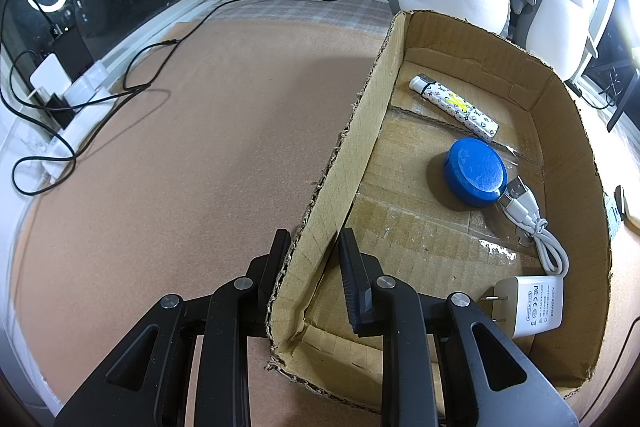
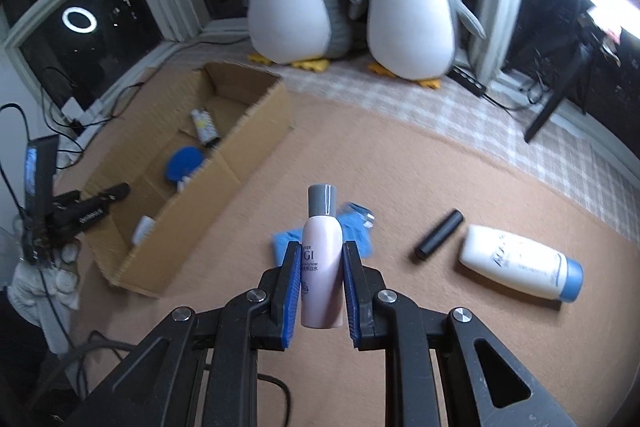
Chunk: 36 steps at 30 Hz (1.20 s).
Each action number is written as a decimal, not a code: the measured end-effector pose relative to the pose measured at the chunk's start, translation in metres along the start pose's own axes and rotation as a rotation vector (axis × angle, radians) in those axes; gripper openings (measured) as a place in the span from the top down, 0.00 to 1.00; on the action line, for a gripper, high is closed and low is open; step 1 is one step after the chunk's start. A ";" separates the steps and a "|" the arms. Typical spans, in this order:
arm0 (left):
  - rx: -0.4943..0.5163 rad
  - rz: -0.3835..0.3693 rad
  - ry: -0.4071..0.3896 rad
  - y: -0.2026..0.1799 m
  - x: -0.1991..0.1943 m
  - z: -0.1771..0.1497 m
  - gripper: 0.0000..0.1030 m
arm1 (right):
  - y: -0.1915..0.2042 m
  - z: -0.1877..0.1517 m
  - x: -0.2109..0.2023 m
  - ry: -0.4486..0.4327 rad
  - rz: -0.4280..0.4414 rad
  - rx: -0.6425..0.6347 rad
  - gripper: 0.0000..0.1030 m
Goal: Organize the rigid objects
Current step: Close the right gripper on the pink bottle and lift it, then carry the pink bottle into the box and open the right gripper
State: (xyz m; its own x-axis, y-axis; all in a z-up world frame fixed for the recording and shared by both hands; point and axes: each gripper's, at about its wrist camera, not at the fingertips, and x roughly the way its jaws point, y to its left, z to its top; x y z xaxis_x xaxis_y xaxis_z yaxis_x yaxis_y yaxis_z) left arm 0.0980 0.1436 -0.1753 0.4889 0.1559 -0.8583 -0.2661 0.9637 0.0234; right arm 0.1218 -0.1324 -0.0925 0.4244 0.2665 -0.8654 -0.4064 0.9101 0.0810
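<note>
My left gripper [image 1: 314, 247] is shut on the left wall of the cardboard box [image 1: 344, 163], one finger inside and one outside. Inside the box lie a patterned white tube [image 1: 456, 107], a blue round cable reel [image 1: 476, 171], a white USB cable [image 1: 536, 227] and a white charger [image 1: 528, 307]. My right gripper [image 2: 322, 247] is shut on a pale pink bottle with a grey cap [image 2: 322, 259], held upright above the brown mat. Seen from the right wrist, the box [image 2: 224, 163] is to the left, with the left gripper [image 2: 86, 211] at its near corner.
On the mat lie a blue packet [image 2: 356, 231], a black cylinder [image 2: 438, 233] and a white bottle with a blue cap [image 2: 520, 267]. Two plush penguins [image 2: 408, 11] stand at the back by the windows. Black cables and a white power strip [image 1: 76, 115] run along the left edge.
</note>
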 end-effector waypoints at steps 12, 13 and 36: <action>-0.002 0.000 -0.001 0.000 0.000 0.000 0.78 | 0.070 0.035 0.020 -0.038 0.099 -0.074 0.82; -0.002 -0.001 0.000 0.000 0.000 0.000 0.78 | 0.073 0.038 0.022 -0.041 0.103 -0.073 0.83; -0.004 -0.004 -0.001 -0.003 0.001 0.000 0.79 | 0.116 0.060 0.077 -0.019 0.055 -0.136 0.82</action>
State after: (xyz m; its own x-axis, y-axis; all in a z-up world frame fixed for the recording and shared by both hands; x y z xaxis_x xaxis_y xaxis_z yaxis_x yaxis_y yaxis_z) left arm 0.0992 0.1409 -0.1758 0.4904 0.1526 -0.8580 -0.2678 0.9633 0.0183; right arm 0.1555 0.0120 -0.1199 0.4129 0.3218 -0.8520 -0.5348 0.8429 0.0592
